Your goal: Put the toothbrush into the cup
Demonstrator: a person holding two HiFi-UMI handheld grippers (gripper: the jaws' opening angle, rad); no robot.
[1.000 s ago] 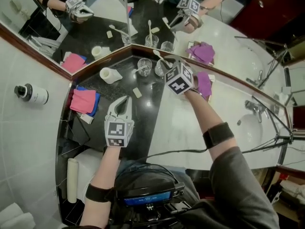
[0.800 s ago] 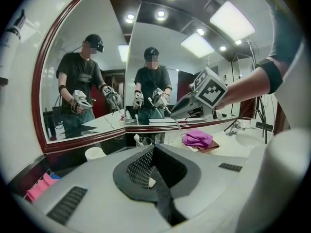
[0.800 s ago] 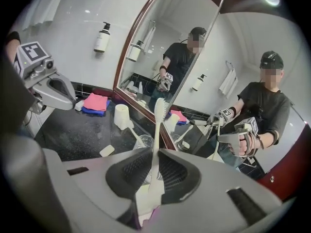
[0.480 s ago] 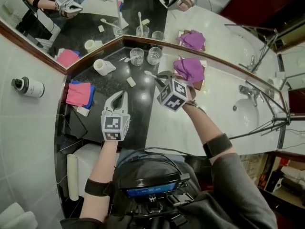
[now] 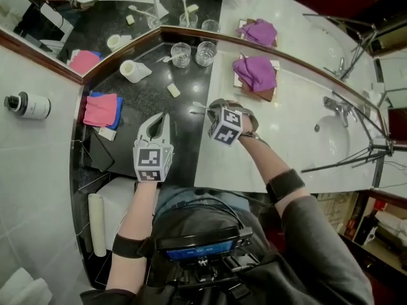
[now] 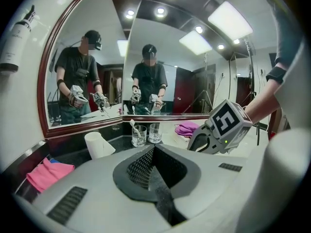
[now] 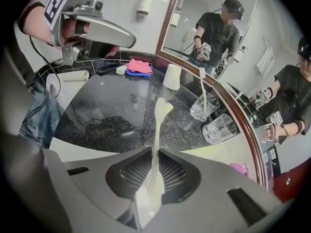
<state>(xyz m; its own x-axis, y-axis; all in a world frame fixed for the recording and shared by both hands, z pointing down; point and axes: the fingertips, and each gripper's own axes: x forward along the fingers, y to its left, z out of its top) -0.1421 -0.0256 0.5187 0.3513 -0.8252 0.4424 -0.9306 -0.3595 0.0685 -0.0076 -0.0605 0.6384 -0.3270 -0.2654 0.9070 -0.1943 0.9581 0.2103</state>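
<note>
- Black stone counter (image 5: 143,97) runs into a mirrored corner, with two glass cups at the back: one (image 5: 181,54) holds a brush, the other (image 5: 205,52) is empty.
- Right gripper (image 7: 154,154) is clamped on the cream toothbrush (image 7: 156,125), whose head sticks out ahead of the jaws.
- A second ago it was up by the cups; it has swung back toward the person, well apart from them.
- Left gripper (image 6: 153,152) has its jaws pressed together on nothing, much where it was.
</note>
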